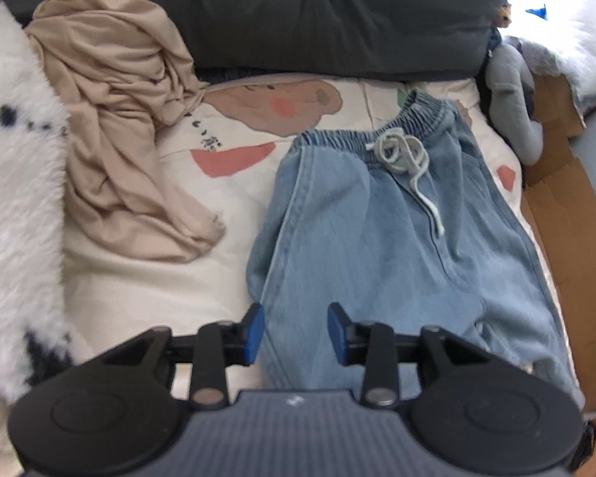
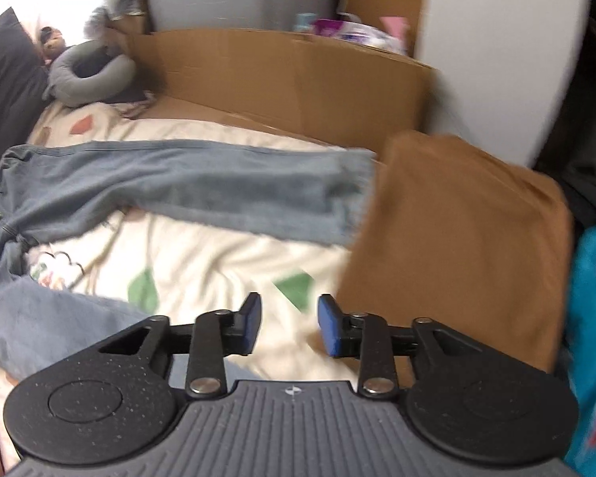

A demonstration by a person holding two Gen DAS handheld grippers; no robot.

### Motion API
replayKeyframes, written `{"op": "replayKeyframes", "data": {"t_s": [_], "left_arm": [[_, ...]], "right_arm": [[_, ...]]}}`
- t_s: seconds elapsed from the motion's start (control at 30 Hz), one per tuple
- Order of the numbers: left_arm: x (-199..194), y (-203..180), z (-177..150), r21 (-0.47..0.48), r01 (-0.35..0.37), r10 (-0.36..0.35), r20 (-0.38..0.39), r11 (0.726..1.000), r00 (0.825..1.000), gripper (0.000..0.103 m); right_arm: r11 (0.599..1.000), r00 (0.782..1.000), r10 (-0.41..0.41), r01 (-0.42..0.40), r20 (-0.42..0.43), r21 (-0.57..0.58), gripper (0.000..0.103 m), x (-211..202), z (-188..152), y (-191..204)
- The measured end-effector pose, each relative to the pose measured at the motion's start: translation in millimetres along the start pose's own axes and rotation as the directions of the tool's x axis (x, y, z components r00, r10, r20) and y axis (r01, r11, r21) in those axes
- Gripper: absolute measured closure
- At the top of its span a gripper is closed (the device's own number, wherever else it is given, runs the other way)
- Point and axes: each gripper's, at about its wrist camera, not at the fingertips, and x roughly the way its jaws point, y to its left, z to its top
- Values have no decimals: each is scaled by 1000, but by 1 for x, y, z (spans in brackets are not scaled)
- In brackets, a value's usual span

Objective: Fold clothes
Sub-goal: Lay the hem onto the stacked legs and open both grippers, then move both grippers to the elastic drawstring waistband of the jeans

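Observation:
Light blue jeans (image 1: 377, 238) with an elastic waistband and a grey drawstring (image 1: 405, 159) lie flat on the patterned cream bedsheet (image 1: 159, 290), waist away from me. My left gripper (image 1: 296, 334) hovers open over the near left part of the jeans, with the denim beneath its blue pads and nothing pinched. In the right wrist view, one jeans leg (image 2: 218, 187) stretches across the sheet to a folded brown garment (image 2: 457, 238); the other leg (image 2: 39, 318) runs toward the lower left. My right gripper (image 2: 286, 326) is open above bare bedsheet (image 2: 218, 270), holding nothing.
A crumpled beige garment (image 1: 119, 139) lies left of the jeans, beside a fluffy white blanket (image 1: 16, 198). A dark pillow (image 1: 337, 12) spans the far side. Cardboard (image 2: 298, 79) and a grey plush toy (image 2: 91, 75) border the bed's far edge. Teal cloth (image 2: 592, 318) shows at the right.

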Motion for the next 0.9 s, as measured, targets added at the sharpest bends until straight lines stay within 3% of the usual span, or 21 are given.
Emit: {"op": "replayKeyframes", "data": {"t_s": [0.17,0.33,0.57,0.9], "left_arm": [[21,-7,18,34,-23,23,12,999,1000,63],[23,-7,26,20,-38,37,39,999,999,60],[24,15,43,-107,-33,47,135,994,990,57],[48,41,60,-310,17,49,206,951,977,57]], "right_arm": [[991,995,93,-90,31,-100,60,61,55,52],[956,979,203,-191,31,-225,56,114,103,122],[888,953,303,-293,-30,-355,51,171,161,210],[777,909,405,-399,-99,-488,51,228,227,312]]}}
